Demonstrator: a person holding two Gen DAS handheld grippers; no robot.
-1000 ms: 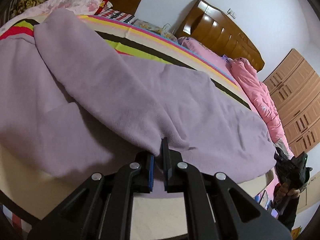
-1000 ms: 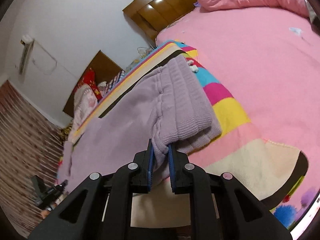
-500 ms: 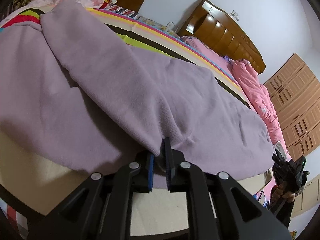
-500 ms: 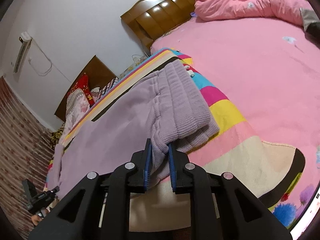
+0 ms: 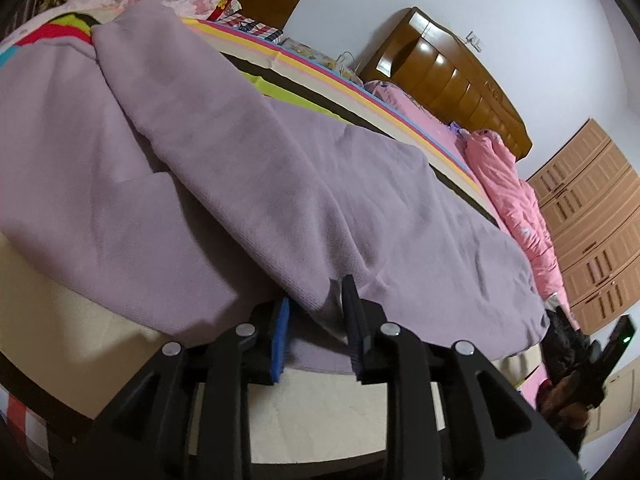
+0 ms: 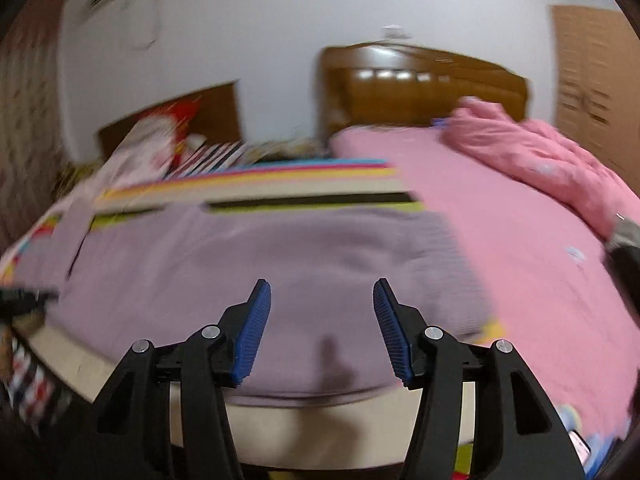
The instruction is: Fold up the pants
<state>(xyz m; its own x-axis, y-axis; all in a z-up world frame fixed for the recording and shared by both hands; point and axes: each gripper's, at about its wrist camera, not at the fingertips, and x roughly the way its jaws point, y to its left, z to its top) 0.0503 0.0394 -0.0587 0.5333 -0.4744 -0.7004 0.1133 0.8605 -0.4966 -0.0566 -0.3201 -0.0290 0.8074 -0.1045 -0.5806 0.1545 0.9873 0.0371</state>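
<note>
Change since the earlier frames: both grippers have let go of the cloth. The right gripper (image 6: 322, 322), clamped on the ribbed waistband half a second ago, now stands wide apart with nothing between its blue pads (image 6: 253, 330); its view has swung to face the headboard and is motion-blurred. The left gripper (image 5: 316, 330) has parted to a moderate gap. A fold edge of the pants (image 5: 256, 184) hangs down between its fingers, but contact cannot be confirmed, so it reads as released.

Near field, left wrist view: the lilac pants fill the centre and left of frame, one leg folded over the other, lying on the striped blanket (image 5: 316, 74). The right gripper shows at lower right of this frame, past the waist end.

Near field, right wrist view: pants (image 6: 280, 264) spread flat across the middle, ribbed waistband at centre right.

Mid field: pink bedsheet (image 6: 500, 240) at right, bunched pink quilt (image 6: 540, 156) at upper right.

Far field: wooden headboard (image 6: 424, 92) at top centre, wardrobe (image 5: 592, 216) at right edge.
</note>
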